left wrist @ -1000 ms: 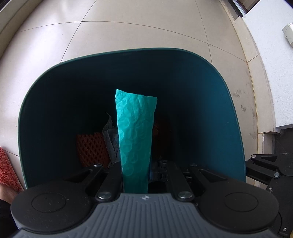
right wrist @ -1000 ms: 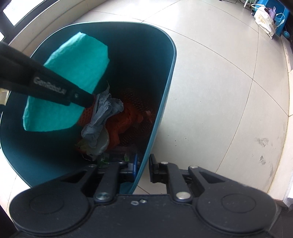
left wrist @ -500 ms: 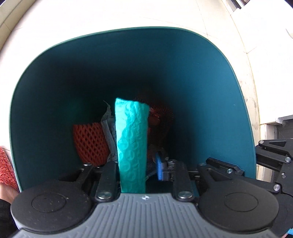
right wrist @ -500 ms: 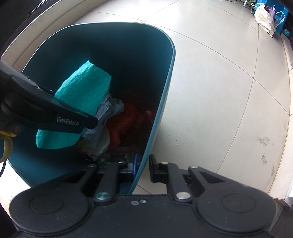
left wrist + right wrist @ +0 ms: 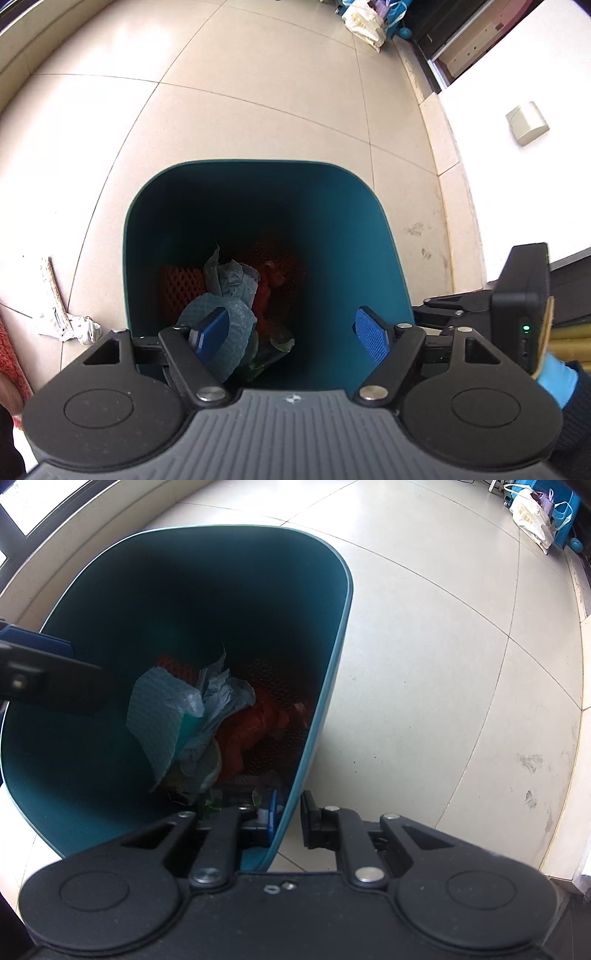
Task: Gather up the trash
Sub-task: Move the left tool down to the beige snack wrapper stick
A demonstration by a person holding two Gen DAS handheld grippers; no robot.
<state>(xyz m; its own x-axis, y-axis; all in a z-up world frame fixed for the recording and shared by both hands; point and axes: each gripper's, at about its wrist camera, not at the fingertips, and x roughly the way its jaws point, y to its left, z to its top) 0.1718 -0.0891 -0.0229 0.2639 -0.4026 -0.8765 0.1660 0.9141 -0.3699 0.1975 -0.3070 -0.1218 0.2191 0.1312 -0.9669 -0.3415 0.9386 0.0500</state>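
Teal bin [image 5: 334, 653], teal bubble-textured wrap [image 5: 162, 716] — orange netting [image 5: 181, 286], blue-padded tongs [image 5: 291, 334]

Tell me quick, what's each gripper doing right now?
Left gripper: open, just released, holding nothing.
Right gripper: shut on the bin rim.

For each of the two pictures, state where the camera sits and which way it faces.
Left wrist: on the open left gripper, looking steeply down into the teal bin; a gloved hand shows at the right.
Right wrist: on the right gripper, shut on the bin's rim, facing down.
Shared: bin, bubble-wrap bag, orange netting.
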